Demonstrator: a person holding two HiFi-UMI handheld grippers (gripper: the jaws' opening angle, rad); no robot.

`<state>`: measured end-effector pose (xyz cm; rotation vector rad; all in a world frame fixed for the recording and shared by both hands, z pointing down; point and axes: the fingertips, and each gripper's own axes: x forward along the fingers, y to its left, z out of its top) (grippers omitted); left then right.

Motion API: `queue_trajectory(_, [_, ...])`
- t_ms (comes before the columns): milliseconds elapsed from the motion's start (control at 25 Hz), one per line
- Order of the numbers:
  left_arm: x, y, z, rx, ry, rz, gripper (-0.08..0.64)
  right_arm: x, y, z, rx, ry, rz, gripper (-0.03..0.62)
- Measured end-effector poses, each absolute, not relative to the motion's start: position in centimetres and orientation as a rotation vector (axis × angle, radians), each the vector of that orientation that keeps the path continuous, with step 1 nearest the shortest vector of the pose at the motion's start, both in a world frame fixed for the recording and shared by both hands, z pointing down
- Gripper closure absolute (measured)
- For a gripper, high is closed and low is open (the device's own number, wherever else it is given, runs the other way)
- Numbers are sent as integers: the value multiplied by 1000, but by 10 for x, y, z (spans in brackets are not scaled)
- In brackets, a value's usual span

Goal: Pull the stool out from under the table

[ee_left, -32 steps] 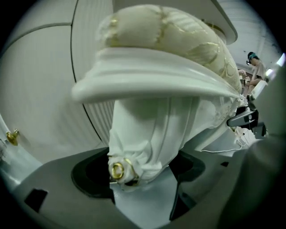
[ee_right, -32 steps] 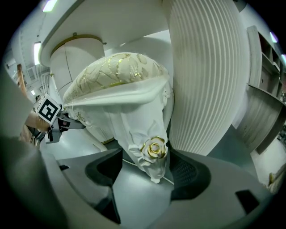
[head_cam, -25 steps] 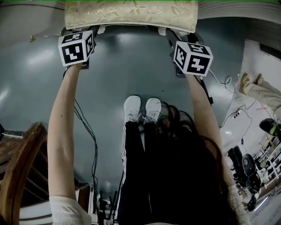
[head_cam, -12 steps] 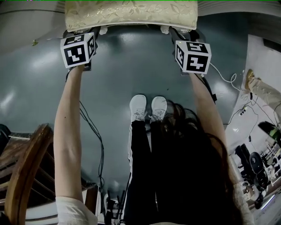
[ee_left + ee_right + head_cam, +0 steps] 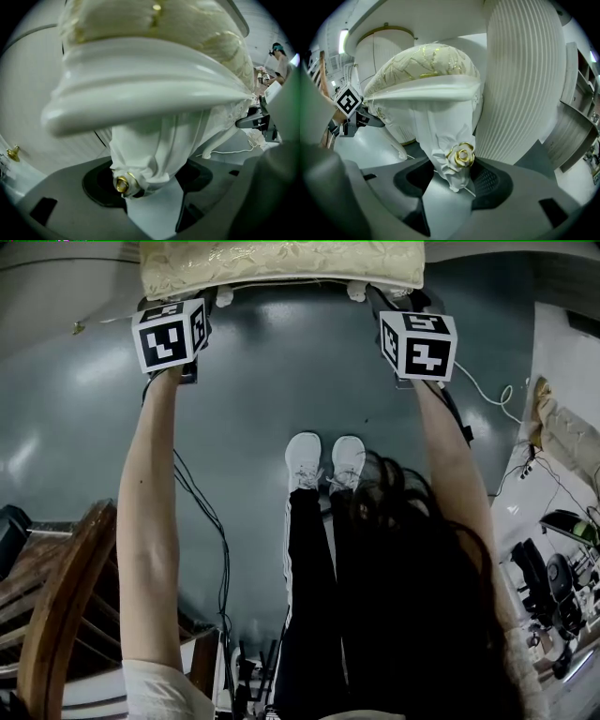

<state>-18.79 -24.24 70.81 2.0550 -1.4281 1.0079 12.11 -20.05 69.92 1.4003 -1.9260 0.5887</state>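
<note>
The stool has a cream embroidered cushion (image 5: 281,266) and white carved legs; it stands at the top of the head view. My left gripper (image 5: 208,310) is shut on the stool's front left leg (image 5: 154,145), whose gold ornament (image 5: 122,183) sits between the jaws. My right gripper (image 5: 380,307) holds the other front leg (image 5: 445,136) just below its gold rose (image 5: 461,154). The right jaws have just been closing, with that leg between them, and the pads press on it. A white tabletop (image 5: 417,18) hangs over the cushion.
A ribbed white pedestal (image 5: 520,79) stands close to the right of the stool. White shoes (image 5: 323,460) are planted on the grey floor below the stool. Cables (image 5: 202,512) trail across the floor. A wooden chair (image 5: 56,606) is at lower left, equipment (image 5: 548,587) at right.
Both grippers stay at the stool's front legs. The head view has shifted a little, so the shoes and marker cubes sit slightly further right in the picture.
</note>
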Motion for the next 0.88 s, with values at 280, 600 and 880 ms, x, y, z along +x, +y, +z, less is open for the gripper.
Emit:
queue_trajectory(280, [-189, -242, 710, 2043, -1421, 1037, 227, 121, -200, 702, 1372, -1910, 584, 339])
queue_trajectory(600, [-190, -241, 708, 2034, -1426, 1041, 230, 121, -201, 700, 1370, -1901, 599, 341])
queue_trajectory(880, [-190, -237, 702, 2032, -1444, 1031, 233, 124, -199, 694, 1370, -1883, 589, 341])
